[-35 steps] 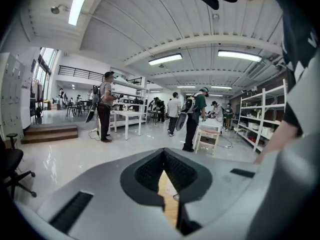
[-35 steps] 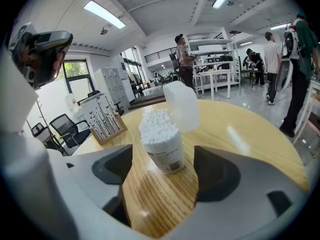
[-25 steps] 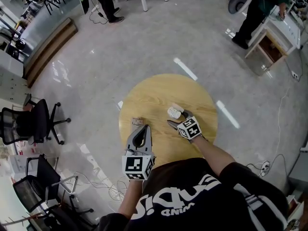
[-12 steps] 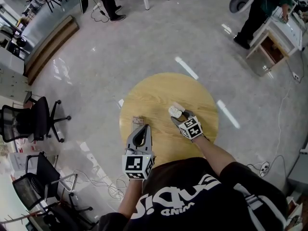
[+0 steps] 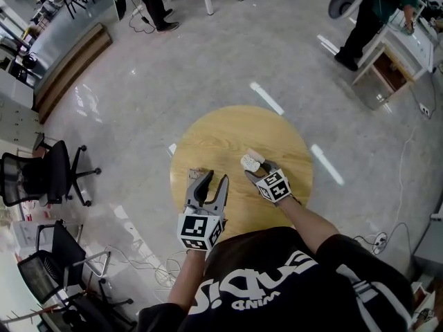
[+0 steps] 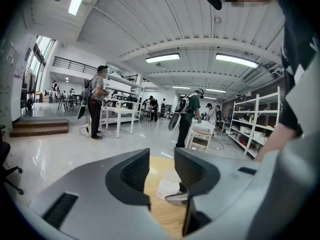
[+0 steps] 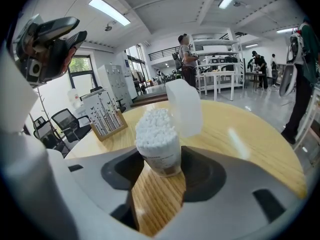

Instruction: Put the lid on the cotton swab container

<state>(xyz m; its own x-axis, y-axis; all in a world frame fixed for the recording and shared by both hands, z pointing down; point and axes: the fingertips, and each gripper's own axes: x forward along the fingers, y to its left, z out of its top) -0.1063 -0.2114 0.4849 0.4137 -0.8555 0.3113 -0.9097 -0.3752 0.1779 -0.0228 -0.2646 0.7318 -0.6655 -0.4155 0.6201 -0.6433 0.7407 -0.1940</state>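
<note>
Head view, layout: I see the round wooden table (image 5: 228, 130) from above. The cotton swab container (image 5: 249, 162) stands near its middle and a card stand (image 5: 197, 173) sits at its left edge.
Head view, arms: both forearms come in over the near edge. The left gripper (image 5: 212, 180) points away from me along the left side, and the right gripper (image 5: 254, 169) angles in toward the middle.
Left gripper view, claw: the jaws are spread, having just been opening, with nothing between them. Through the gap I see table top and the container well ahead.
Right gripper view, claw: the jaws have just been closing and pinch the container low on its sides, a grip too small to read in the head view.
Right gripper view, container: upright, long axis vertical, open mouth up, swab heads showing.
Right gripper view, lid (image 7: 184, 108): translucent, off the container and just beyond it toward the far edge. Whether it touches the container, I cannot tell.
</note>
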